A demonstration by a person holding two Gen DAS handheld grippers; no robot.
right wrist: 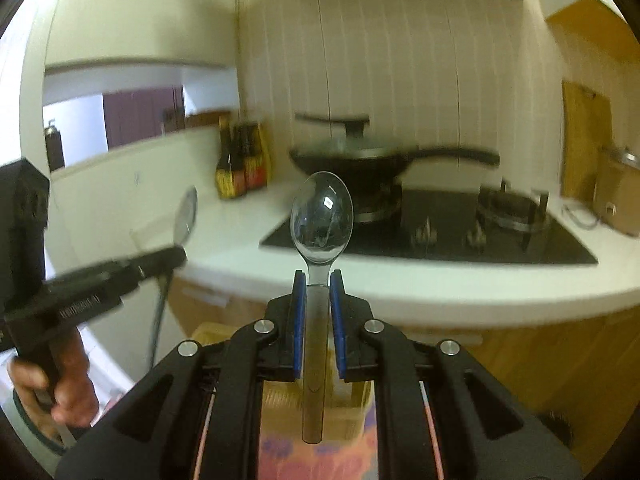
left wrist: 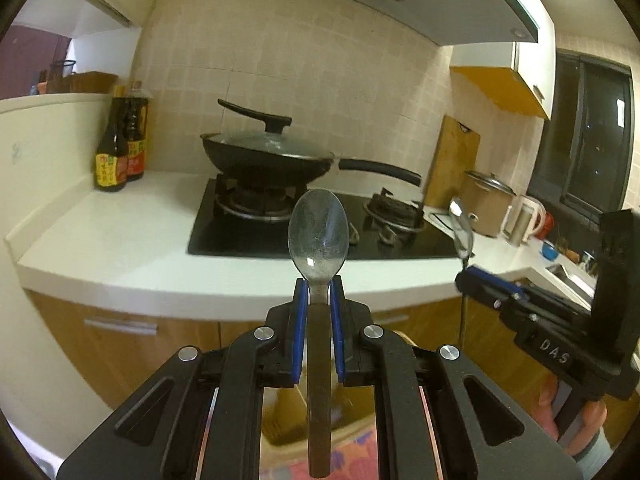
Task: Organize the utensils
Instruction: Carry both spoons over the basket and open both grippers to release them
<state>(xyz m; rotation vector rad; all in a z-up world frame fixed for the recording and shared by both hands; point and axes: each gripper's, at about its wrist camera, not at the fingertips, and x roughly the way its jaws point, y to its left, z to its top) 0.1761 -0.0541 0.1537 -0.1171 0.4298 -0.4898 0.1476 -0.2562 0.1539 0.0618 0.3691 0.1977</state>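
White countertop [left wrist: 120,240] with a black gas hob [left wrist: 320,236] fills the background. Left gripper [left wrist: 319,284]: jaws closed on the neck of a dull metal spoon [left wrist: 319,232], bowl projecting beyond the blue pads [left wrist: 301,300], handle running back between the fingers. Right gripper [right wrist: 318,280]: jaws closed likewise on a shiny metal spoon [right wrist: 322,218], bowl forward. Behind both spoons, a lidded wok [left wrist: 268,152] sits on the left burner; sauce bottles [left wrist: 120,148] stand left of the hob.
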